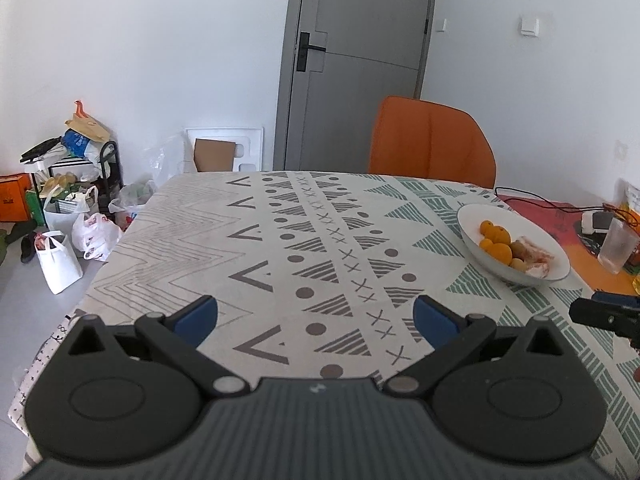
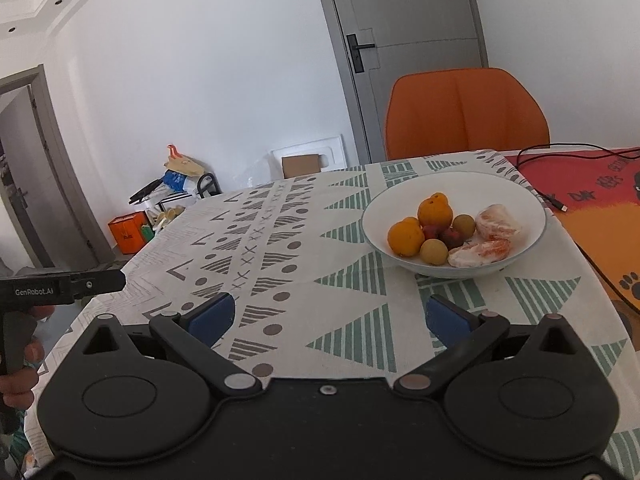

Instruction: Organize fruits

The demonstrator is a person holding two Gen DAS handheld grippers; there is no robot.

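Note:
A white bowl stands on the patterned tablecloth, ahead and right of my right gripper. In it lie oranges, small yellow-brown fruits, dark red fruits and peeled citrus pieces. The bowl also shows in the left wrist view, far right. My left gripper is open and empty over the cloth. My right gripper is open and empty, short of the bowl.
An orange chair stands behind the table. A red-orange mat with a black cable lies right of the bowl. A clear cup stands at the far right. Bags and clutter sit on the floor left.

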